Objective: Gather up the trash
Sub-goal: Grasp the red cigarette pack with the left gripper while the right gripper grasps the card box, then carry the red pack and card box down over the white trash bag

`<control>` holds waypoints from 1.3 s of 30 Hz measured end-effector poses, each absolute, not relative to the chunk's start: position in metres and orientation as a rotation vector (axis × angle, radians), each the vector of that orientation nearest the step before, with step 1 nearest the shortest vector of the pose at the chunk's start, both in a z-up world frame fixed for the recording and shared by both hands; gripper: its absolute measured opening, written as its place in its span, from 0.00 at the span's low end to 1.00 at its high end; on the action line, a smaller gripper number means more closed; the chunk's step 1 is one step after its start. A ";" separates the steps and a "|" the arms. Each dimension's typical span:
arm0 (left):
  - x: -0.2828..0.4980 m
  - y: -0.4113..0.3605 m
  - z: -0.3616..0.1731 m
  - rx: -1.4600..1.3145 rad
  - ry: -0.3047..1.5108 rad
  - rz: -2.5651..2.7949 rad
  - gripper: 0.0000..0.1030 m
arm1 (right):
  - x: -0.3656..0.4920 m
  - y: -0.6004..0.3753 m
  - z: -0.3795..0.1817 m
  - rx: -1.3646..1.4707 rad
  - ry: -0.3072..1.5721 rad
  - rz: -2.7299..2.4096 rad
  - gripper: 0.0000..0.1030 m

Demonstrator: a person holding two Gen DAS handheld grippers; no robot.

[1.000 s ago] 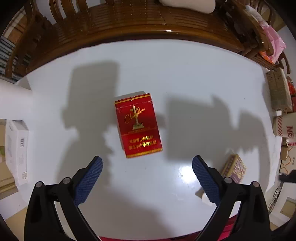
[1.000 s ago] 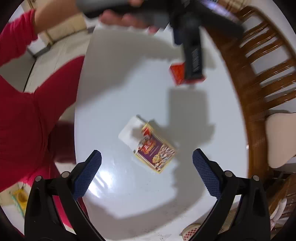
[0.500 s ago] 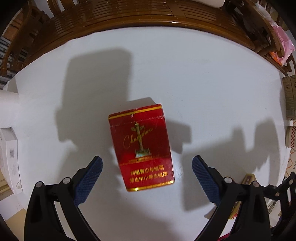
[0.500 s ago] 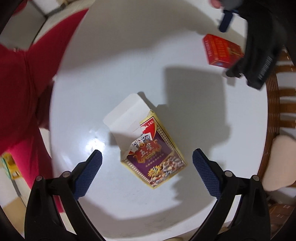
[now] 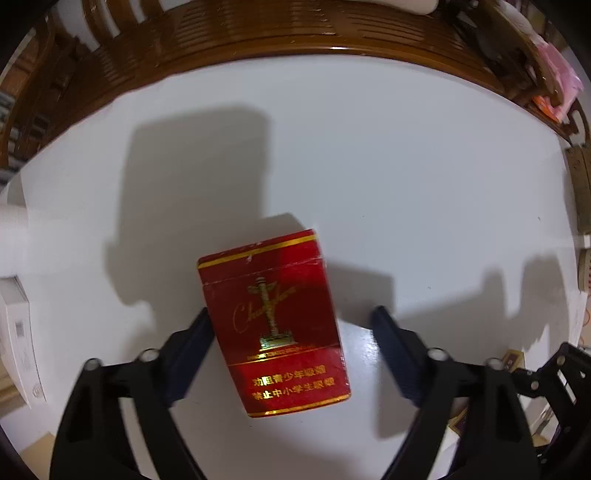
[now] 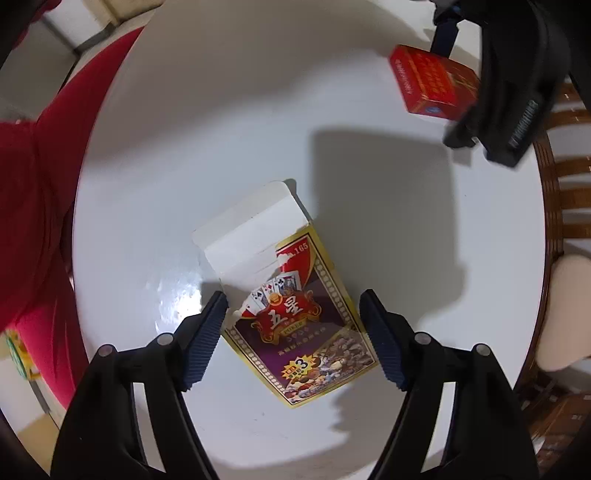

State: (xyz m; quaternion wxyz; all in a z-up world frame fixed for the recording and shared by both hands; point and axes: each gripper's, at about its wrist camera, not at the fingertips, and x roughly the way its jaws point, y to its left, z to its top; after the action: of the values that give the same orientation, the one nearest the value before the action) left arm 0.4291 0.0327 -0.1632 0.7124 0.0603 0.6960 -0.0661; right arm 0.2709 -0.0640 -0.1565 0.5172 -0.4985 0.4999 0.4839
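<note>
On the white round desk (image 5: 369, 155), a red cigarette pack (image 5: 275, 321) lay flat, face up, its gold-banded lid end pointing away from the camera. Around it stood the left gripper (image 5: 291, 332), its jaws spread: the left pad sat against or just beside the pack's left edge, though contact could not be told for sure, while the right pad stood apart from the pack's right edge with bare desk between. The pack's near end reached back between the two fingers, toward the camera.

Seen from the right wrist, the right gripper (image 6: 291, 332) hung over a playing-card box (image 6: 295, 317), purple and gold, lying flat at a slant with its white flap (image 6: 247, 229) torn open and pointing away. Its jaws were likewise spread, one pad just off each long side of the box, neither clearly touching. The box's printed body lay between the pads; the flap lay beyond them.

At the far upper right of that view the red pack (image 6: 432, 85) showed again on the desk, with the black left gripper (image 6: 513, 92) over it. A brown wooden chair (image 5: 258, 33) curved beyond the desk's far rim, and a red sleeve (image 6: 40, 184) filled the left side.
</note>
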 end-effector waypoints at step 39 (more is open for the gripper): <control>0.191 0.022 -0.040 0.293 1.120 -0.240 0.56 | 0.136 -0.118 -0.006 -0.422 0.809 0.439 0.64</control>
State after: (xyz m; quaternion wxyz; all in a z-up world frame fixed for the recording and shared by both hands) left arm 0.1911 0.0224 -0.0398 0.8304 0.1380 0.5278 -0.1131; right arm 0.1362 -0.1179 -0.0062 0.8746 -0.2019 0.3873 0.2104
